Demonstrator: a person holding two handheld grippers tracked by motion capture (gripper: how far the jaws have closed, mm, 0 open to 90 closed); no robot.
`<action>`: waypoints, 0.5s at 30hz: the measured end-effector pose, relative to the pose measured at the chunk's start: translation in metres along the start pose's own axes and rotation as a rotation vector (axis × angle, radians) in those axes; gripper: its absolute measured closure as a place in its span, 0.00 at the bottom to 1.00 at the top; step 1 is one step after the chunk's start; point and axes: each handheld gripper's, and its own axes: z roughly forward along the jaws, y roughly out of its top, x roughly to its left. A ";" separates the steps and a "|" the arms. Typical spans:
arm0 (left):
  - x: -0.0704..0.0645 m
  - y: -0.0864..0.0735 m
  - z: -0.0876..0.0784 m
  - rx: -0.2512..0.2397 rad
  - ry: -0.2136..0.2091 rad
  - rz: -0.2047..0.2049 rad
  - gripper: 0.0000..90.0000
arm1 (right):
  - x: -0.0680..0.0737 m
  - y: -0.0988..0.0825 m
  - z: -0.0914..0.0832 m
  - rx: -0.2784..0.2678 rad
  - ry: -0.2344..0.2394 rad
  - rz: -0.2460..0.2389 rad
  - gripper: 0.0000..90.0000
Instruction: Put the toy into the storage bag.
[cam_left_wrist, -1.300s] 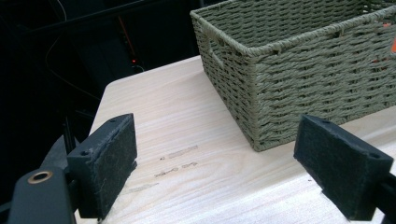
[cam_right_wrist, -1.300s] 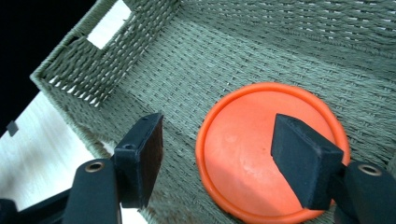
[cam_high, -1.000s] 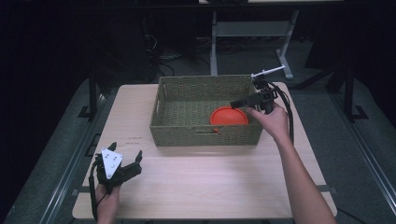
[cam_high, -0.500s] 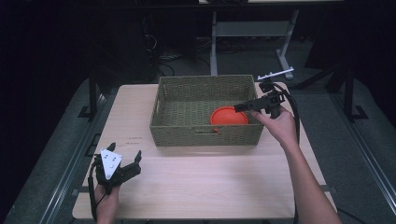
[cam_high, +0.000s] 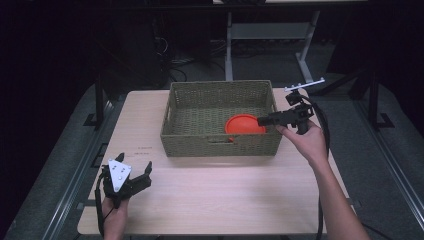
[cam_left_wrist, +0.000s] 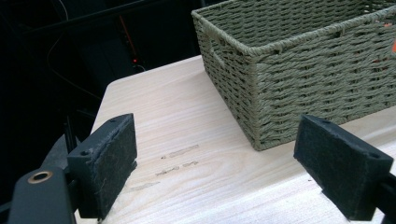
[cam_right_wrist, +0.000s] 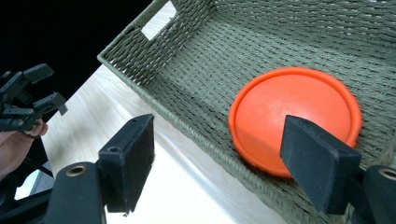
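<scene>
At lower left of the high view, the left gripper (cam_high: 131, 175) rests wide open and empty on the pale wooden table (cam_high: 220, 200). Beyond it, at centre frame, a flat round orange plastic disc (cam_high: 245, 124) lies in the woven olive-green basket (cam_high: 220, 146), the right gripper (cam_high: 263, 120) poised over its right wall, jaws spread, holding nothing. The disc looks light, stiff and slick, best pinched across its raised rim

The woven basket (cam_high: 220, 145) is olive green, its walls a tight plaited weave of cord in horizontal rows. Inside the basket, by its right wall, the round plate (cam_high: 245, 124) is plain bright orange. Under the basket, the table (cam_high: 225, 200) is pale wood with fine straight grain. Left of the basket, the left gripper (cam_high: 131, 172) is black with a light grey top plate. Right of the basket, the right gripper (cam_high: 265, 120) is black.
</scene>
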 end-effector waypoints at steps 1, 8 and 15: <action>0.000 0.000 0.000 0.000 0.001 0.000 0.14 | 0.000 -0.001 -0.001 0.000 -0.001 -0.005 0.28; 0.000 0.000 0.000 0.002 0.002 -0.002 0.14 | 0.003 -0.013 -0.007 -0.006 0.003 -0.023 0.28; 0.000 0.000 0.001 0.001 -0.004 -0.001 0.14 | -0.001 -0.028 -0.015 -0.027 0.006 -0.023 0.27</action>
